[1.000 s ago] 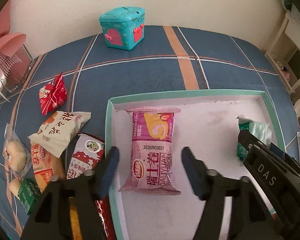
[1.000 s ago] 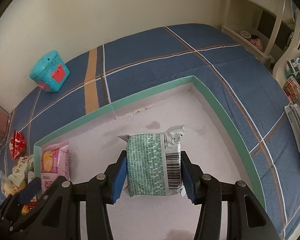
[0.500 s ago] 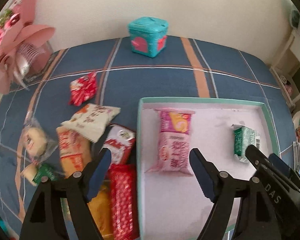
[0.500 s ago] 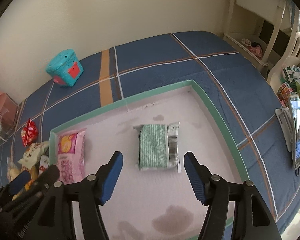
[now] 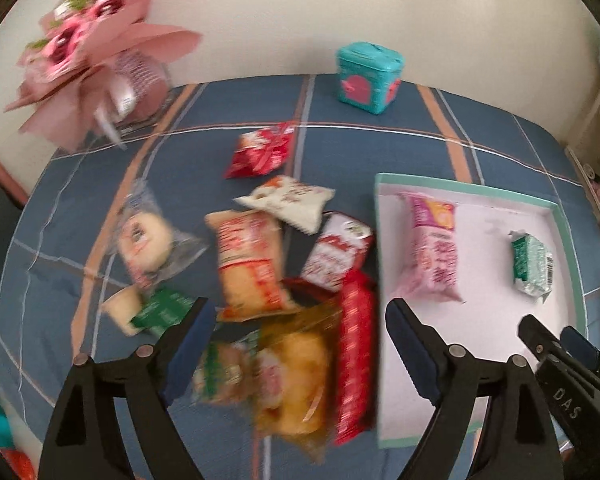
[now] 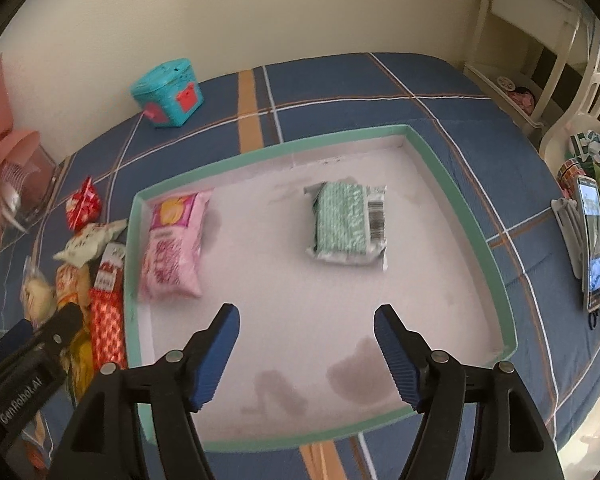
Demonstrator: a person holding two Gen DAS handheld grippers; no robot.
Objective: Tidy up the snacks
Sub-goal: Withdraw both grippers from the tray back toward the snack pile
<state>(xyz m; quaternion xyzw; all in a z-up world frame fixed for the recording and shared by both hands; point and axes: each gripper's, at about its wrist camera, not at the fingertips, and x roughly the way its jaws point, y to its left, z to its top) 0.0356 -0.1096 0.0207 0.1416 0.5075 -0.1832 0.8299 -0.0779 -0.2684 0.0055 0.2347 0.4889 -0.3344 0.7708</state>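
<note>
Snacks (image 5: 256,268) piled just left of the tray (image 5: 566,248) sit straight ahead of the wide-open, empty left gripper (image 5: 296,340), nearer than the right.

Blue plaid tablecloth (image 6: 380,92), teal-rimmed white tray (image 6: 452,184), pink packet (image 6: 172,244), green-patterned packet (image 6: 342,222), teal box (image 6: 168,94)

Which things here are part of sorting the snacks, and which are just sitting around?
Job: tray, pink packet, green packet, loose snack pile, left gripper, right gripper.
Lying about: teal box, pink bouquet, phone.
</note>
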